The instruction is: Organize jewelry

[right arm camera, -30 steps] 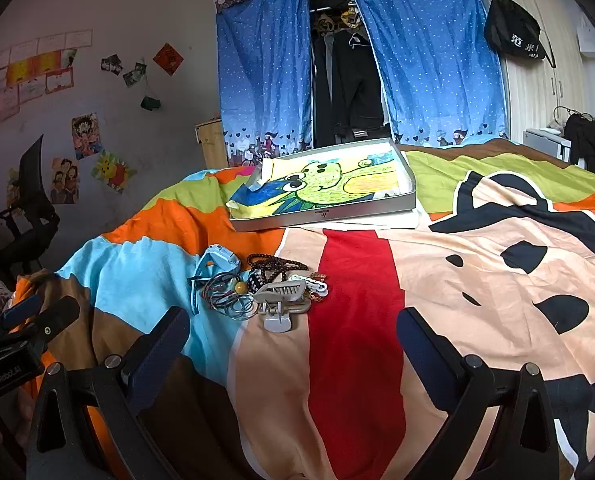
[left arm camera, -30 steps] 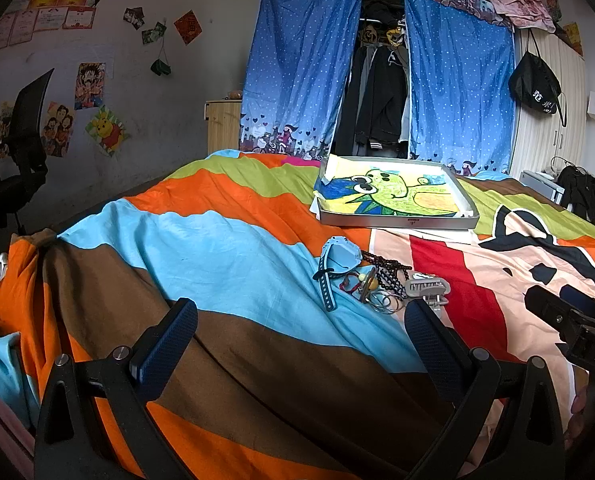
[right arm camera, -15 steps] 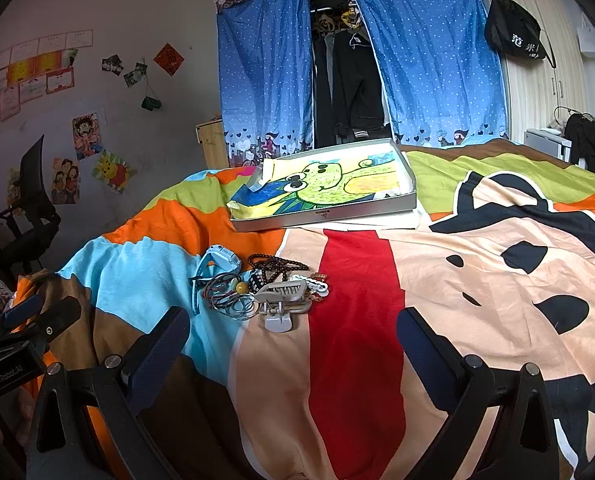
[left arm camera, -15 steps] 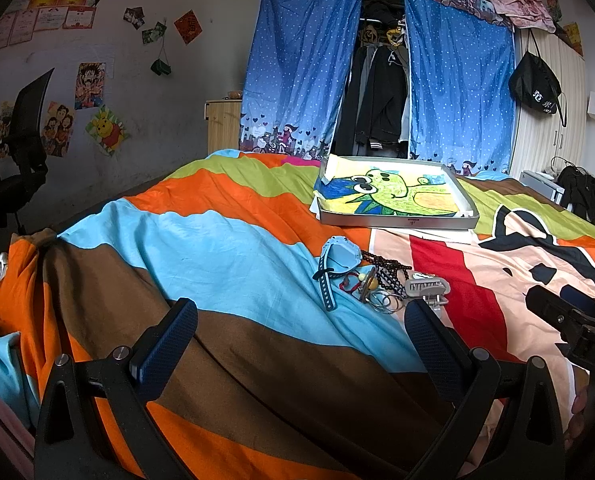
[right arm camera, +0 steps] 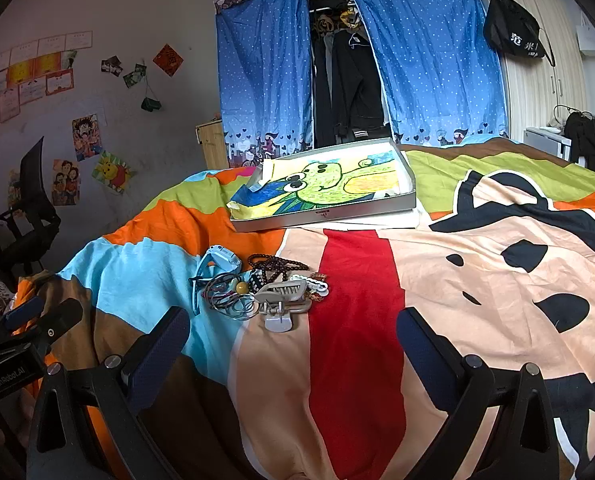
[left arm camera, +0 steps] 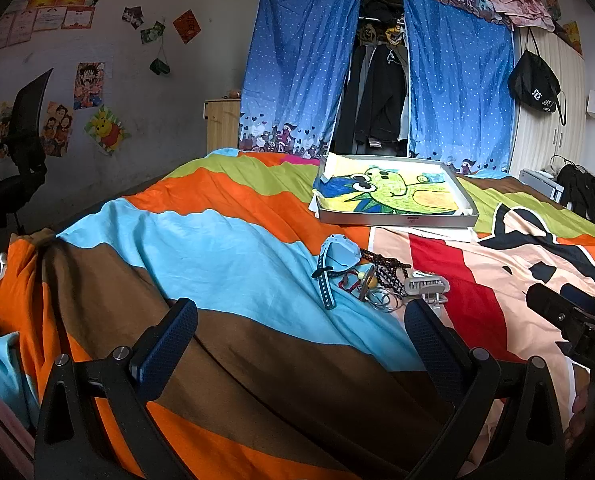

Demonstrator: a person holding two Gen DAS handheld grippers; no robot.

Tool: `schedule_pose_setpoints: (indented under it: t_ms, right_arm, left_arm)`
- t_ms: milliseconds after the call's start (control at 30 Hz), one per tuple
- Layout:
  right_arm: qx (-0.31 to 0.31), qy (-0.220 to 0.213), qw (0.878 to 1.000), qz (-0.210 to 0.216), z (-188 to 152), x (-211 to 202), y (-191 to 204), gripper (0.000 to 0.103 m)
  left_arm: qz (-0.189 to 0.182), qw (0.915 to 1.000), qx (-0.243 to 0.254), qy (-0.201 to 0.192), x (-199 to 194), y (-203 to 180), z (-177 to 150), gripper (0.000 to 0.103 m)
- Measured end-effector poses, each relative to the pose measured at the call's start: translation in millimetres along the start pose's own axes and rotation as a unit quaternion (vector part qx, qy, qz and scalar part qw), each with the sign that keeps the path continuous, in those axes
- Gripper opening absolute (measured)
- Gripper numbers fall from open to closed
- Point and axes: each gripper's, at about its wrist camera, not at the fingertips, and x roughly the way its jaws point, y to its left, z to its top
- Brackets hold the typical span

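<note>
Nothing was sorted yet. The tangled heap of jewelry (right arm camera: 257,288) lay on the striped bedspread (left arm camera: 217,248), just short of the shallow grey tray lined with a green cartoon drawing (right arm camera: 325,216), which held none of it. The heap mixed a pale blue watch (right arm camera: 217,262), dark wooden beads (right arm camera: 277,264), thin rings and a beige claw hair clip (right arm camera: 281,304). My left gripper (left arm camera: 297,344) and right gripper (right arm camera: 293,352) hung before it, jaws spread wide, gripping nothing.
</note>
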Motion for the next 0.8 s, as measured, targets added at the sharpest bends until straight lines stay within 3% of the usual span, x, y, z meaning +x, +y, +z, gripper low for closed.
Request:
schedule_pose_setpoints:
  t_ms: [467, 800]
  right_arm:
    - [0.000, 0.004, 1.000, -0.001, 0.2, 3.6, -2.0, 0.103]
    - [0.006, 0.026, 1.000, -0.017, -4.8, 10.7, -1.5, 0.103]
  left_arm:
    - [0.002, 0.9999, 0.000, 0.010, 2.3, -1.7, -3.6, 0.102]
    - [0.016, 0.9968, 0.007, 0.077, 24.2, 4.8, -0.5, 0.102]
